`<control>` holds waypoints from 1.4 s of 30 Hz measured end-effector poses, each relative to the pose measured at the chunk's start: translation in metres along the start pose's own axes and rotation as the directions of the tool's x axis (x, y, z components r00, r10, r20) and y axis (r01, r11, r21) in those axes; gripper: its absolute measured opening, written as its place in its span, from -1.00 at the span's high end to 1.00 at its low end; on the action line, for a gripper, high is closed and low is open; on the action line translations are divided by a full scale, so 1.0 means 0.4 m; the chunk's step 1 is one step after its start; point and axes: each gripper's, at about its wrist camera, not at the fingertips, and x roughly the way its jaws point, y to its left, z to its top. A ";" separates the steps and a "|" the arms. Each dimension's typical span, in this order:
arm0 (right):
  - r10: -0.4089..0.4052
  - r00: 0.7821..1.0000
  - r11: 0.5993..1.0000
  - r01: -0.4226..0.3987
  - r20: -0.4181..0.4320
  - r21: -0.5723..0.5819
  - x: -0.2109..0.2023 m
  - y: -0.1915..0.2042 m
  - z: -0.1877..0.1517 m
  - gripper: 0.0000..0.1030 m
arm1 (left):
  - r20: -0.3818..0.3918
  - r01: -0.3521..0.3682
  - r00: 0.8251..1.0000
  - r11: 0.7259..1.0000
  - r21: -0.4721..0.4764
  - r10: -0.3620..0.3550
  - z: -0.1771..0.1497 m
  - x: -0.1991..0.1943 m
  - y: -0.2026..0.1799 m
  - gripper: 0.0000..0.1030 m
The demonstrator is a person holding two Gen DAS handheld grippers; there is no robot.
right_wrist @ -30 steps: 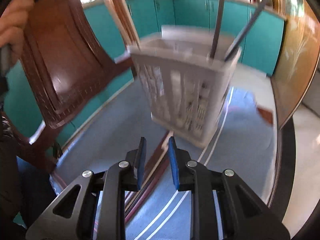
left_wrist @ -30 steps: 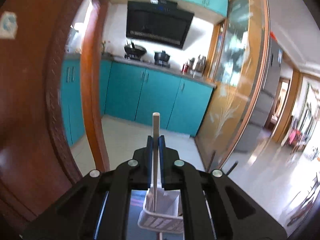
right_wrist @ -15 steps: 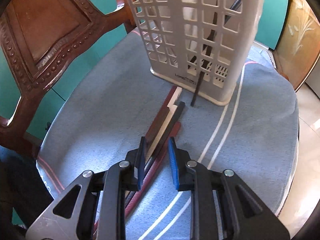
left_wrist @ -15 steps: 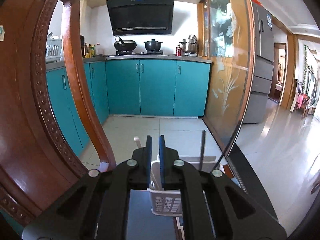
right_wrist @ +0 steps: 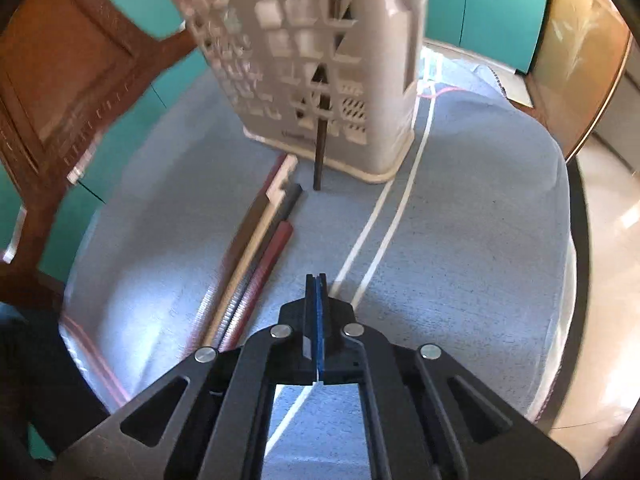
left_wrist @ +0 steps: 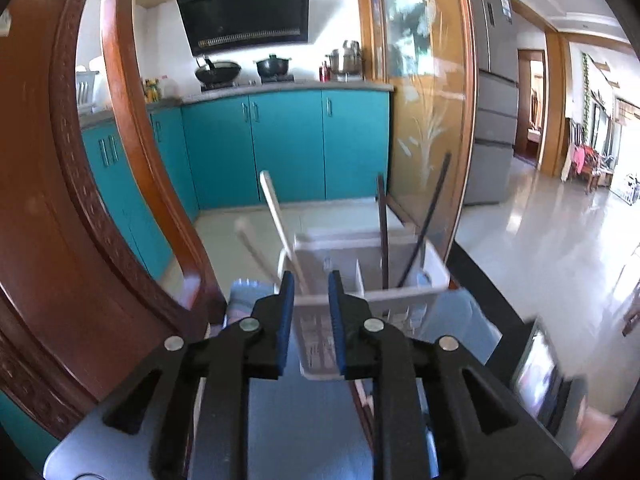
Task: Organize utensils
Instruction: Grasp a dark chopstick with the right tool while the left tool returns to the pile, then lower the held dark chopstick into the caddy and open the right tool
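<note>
A white lattice utensil basket (left_wrist: 404,300) stands on the blue-grey cloth. In it are a pale wooden chopstick (left_wrist: 276,216) leaning left and two dark ones (left_wrist: 383,236). My left gripper (left_wrist: 311,280) hovers just before the basket's near rim, its jaws opening with nothing between the pads. In the right wrist view the basket (right_wrist: 304,64) is at the top, and a dark chopstick tip (right_wrist: 320,156) pokes out through its lattice. Several chopsticks (right_wrist: 260,236) lie bundled on the cloth, left of my right gripper (right_wrist: 317,280). That gripper is shut on nothing, low over the cloth.
A carved wooden chair (left_wrist: 76,240) stands close on the left, and its back (right_wrist: 56,80) reaches the table edge. The cloth-covered table (right_wrist: 472,248) drops off at the right. Beyond are teal cabinets (left_wrist: 288,148) and a glass sliding door (left_wrist: 424,112). A dark screen-like object (left_wrist: 536,372) sits at the right.
The left gripper held a pale chopstick upright; that stick now leans in the basket and the jaws have parted. The right jaws have closed and sunk toward the cloth.
</note>
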 end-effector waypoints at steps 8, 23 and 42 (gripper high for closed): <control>0.044 0.999 0.998 -0.045 -0.010 -0.041 0.040 0.074 -0.003 0.57 | -0.209 -0.001 0.978 0.999 -0.036 -0.006 -0.101 0.091 0.033 0.60; -0.079 0.996 0.997 0.081 -0.049 0.021 0.009 -0.019 0.002 0.68 | -0.530 0.121 0.835 0.989 -0.086 -0.148 -0.258 0.234 0.008 0.37; -0.051 0.864 0.994 -0.003 0.502 0.107 -0.351 -0.059 0.276 0.15 | -0.573 0.015 0.819 1.000 -0.006 -0.015 -0.320 0.248 0.036 0.44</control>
